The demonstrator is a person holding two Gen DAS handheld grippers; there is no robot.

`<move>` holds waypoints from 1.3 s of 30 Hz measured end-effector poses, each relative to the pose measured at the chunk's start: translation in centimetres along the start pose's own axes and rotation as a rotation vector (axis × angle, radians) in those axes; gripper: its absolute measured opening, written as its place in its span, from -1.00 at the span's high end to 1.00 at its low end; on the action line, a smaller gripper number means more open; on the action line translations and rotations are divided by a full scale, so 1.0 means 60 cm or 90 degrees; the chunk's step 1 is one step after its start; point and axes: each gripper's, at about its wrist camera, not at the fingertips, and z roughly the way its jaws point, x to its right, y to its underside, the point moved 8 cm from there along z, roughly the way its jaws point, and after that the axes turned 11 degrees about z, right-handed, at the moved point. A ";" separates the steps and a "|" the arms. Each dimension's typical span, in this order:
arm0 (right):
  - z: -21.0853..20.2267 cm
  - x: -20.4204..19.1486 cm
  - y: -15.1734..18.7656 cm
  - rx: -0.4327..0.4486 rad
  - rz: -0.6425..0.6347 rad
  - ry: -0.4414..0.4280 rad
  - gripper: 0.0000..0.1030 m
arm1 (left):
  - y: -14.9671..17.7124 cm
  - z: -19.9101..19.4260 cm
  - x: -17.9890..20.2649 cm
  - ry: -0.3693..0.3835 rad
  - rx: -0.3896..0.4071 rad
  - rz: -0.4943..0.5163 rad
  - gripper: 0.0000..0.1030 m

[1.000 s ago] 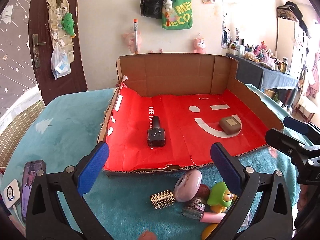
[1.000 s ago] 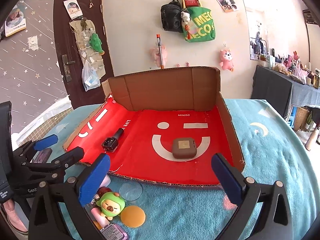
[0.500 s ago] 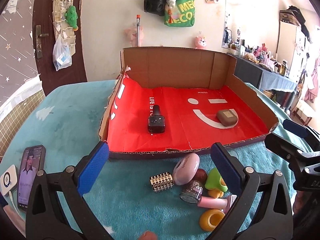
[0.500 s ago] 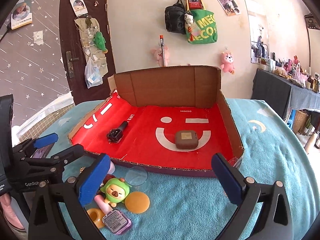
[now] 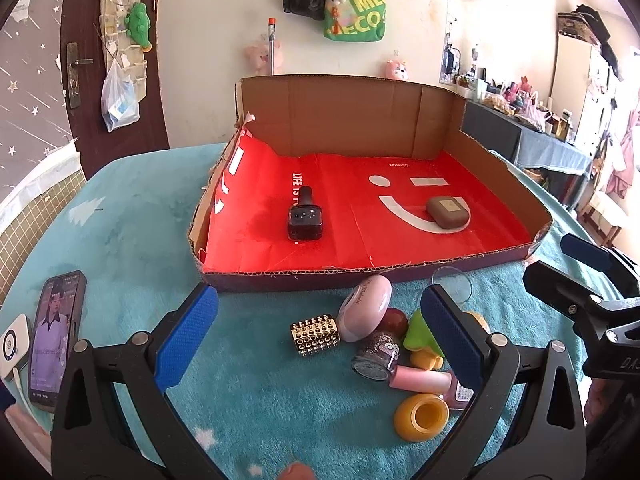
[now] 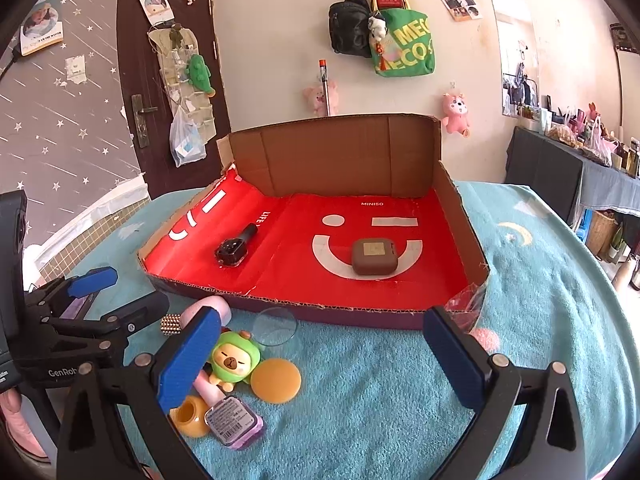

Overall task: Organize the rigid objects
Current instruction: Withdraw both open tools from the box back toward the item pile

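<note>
My left gripper (image 5: 320, 332) hangs spread wide over the teal cloth (image 5: 132, 216), nothing between its blue pads (image 5: 186, 330). Just ahead of it, inside the gap, lies a gold studded cylinder (image 5: 316, 334), with a pink oval case (image 5: 364, 307) touching it toward the right pad. Nearer that pad sit a glittery bottle (image 5: 376, 354), a green-hooded figurine (image 5: 420, 332) and, closer to me, a yellow jar (image 5: 422, 416) on its side. Beyond the fingertips stands the cardboard tray (image 5: 340, 114) with its red lining; in it a black nail-polish bottle (image 5: 305, 220) lies dead ahead and a brown case (image 5: 447, 212) off to the right. A phone (image 5: 56, 332) lies outside the left finger.

My right gripper (image 6: 320, 354) is likewise released and empty. The figurine (image 6: 234, 356) sits just inside its left pad, an orange disc (image 6: 276, 380) beside it, a clear disc (image 6: 276, 326) further forward near the tray's front wall (image 6: 328, 314). A labelled bottle (image 6: 232, 422) lies by the left finger; I think it is pink, though the finger hides part. The brown case (image 6: 374, 256) rests straight ahead.
</note>
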 end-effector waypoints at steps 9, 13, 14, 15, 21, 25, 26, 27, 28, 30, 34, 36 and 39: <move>0.001 0.006 0.023 -0.018 0.000 0.004 -1.00 | 0.022 0.002 0.007 0.004 -0.021 0.002 -1.00; 0.004 0.008 0.036 -0.030 -0.001 0.007 -1.00 | 0.035 0.004 0.010 0.009 -0.033 0.003 -1.00; 0.005 0.008 0.040 -0.033 -0.002 0.008 -1.00 | 0.039 0.005 0.011 0.011 -0.036 0.003 -1.00; 0.006 0.008 0.043 -0.036 -0.003 0.009 -1.00 | 0.042 0.005 0.011 0.012 -0.038 0.003 -1.00; 0.010 0.013 0.067 -0.057 -0.003 0.013 -1.00 | 0.068 0.008 0.016 0.028 -0.061 -0.001 -1.00; 0.012 0.015 0.081 -0.070 -0.006 0.016 -1.00 | 0.079 0.005 0.023 0.035 -0.068 0.000 -1.00; 0.013 0.016 0.084 -0.072 -0.007 0.018 -1.00 | 0.082 0.004 0.025 0.038 -0.069 0.000 -1.00; 0.014 0.018 0.086 -0.075 -0.007 0.019 -1.00 | 0.084 0.003 0.027 0.041 -0.071 0.002 -1.00; 0.014 0.019 0.088 -0.076 -0.007 0.020 -1.00 | 0.087 0.002 0.031 0.045 -0.072 0.004 -1.00; 0.015 0.022 0.089 -0.077 -0.004 0.023 -1.00 | 0.092 0.001 0.037 0.051 -0.077 0.009 -1.00; 0.018 0.029 0.091 -0.081 0.002 0.029 -1.00 | 0.104 0.001 0.053 0.071 -0.087 0.013 -1.00; 0.020 0.033 0.093 -0.086 0.006 0.027 -1.00 | 0.110 0.002 0.062 0.082 -0.092 0.013 -1.00; 0.027 0.040 0.093 -0.090 0.011 0.033 -1.00 | 0.118 0.003 0.075 0.094 -0.098 0.019 -1.00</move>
